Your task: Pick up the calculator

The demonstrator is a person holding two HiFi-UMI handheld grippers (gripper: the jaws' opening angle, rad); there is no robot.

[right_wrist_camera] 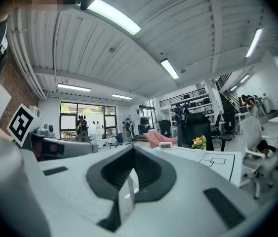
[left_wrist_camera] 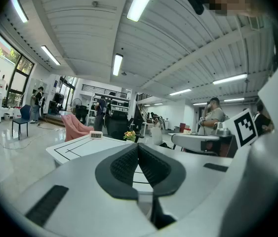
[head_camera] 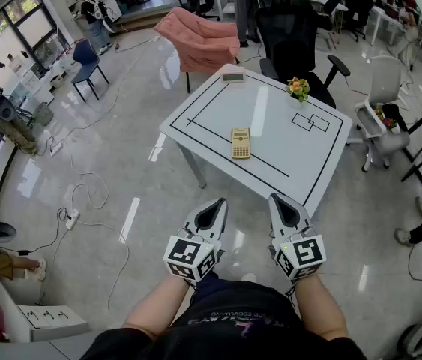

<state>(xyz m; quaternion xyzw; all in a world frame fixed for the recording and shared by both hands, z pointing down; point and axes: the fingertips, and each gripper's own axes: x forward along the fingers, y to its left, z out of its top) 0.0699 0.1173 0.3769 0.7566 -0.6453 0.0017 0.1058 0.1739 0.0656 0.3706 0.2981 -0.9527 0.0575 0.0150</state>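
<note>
Both the left gripper (head_camera: 213, 205) and right gripper (head_camera: 282, 202) have fingers (left_wrist_camera: 124, 164) closed, empty — calculator (head_camera: 240, 142) lies well ahead on the table (head_camera: 285, 152).

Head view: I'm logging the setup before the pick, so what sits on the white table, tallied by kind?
Calculator: 1
Small digital display: 1
Pot of yellow flowers: 1
Total: 3

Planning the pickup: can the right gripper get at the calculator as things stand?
Probably yes: nothing stands before the calculator on the table. But the right gripper hangs short of the table, jaws shut; it must advance and open.
</note>
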